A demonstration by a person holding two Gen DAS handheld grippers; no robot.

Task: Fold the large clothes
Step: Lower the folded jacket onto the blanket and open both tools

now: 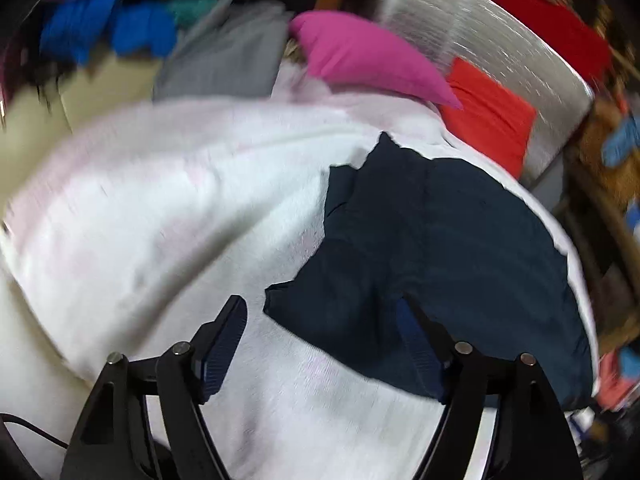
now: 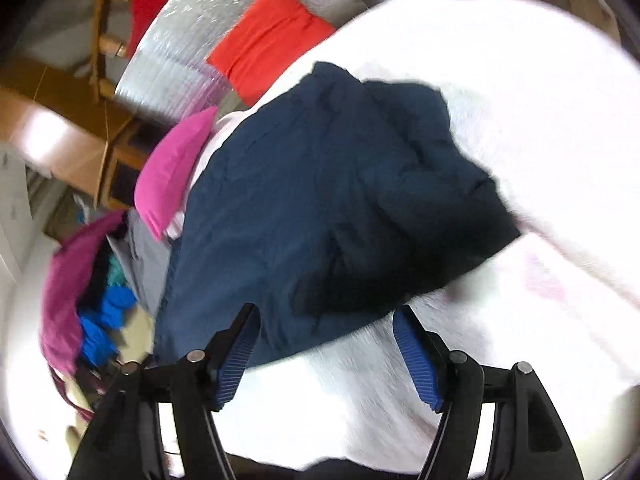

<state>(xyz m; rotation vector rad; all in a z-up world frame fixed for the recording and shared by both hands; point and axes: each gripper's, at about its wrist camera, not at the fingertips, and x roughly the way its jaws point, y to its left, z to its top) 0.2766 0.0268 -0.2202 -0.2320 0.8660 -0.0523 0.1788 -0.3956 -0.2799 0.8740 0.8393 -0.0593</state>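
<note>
A dark navy garment (image 1: 440, 248) (image 2: 320, 184) lies folded in a bunched heap on a white fleecy cover (image 1: 160, 220) (image 2: 520, 100). My left gripper (image 1: 320, 320) is open above the garment's near left corner. One blue-padded finger is over the white cover and the other over the navy cloth. My right gripper (image 2: 326, 316) is open too, hovering at the garment's near edge, and the cloth shows in the gap between its pads. Neither gripper holds anything.
A pink garment (image 1: 360, 56) (image 2: 172, 168) and a grey one (image 1: 232, 60) (image 2: 148, 264) lie past the navy one. An orange-red cloth (image 1: 488, 116) (image 2: 272, 36) rests on a silver foil mat (image 1: 480, 28). Blue clothes (image 1: 100, 32) and a magenta cloth (image 2: 64, 288) are piled aside, near wooden furniture (image 2: 60, 136).
</note>
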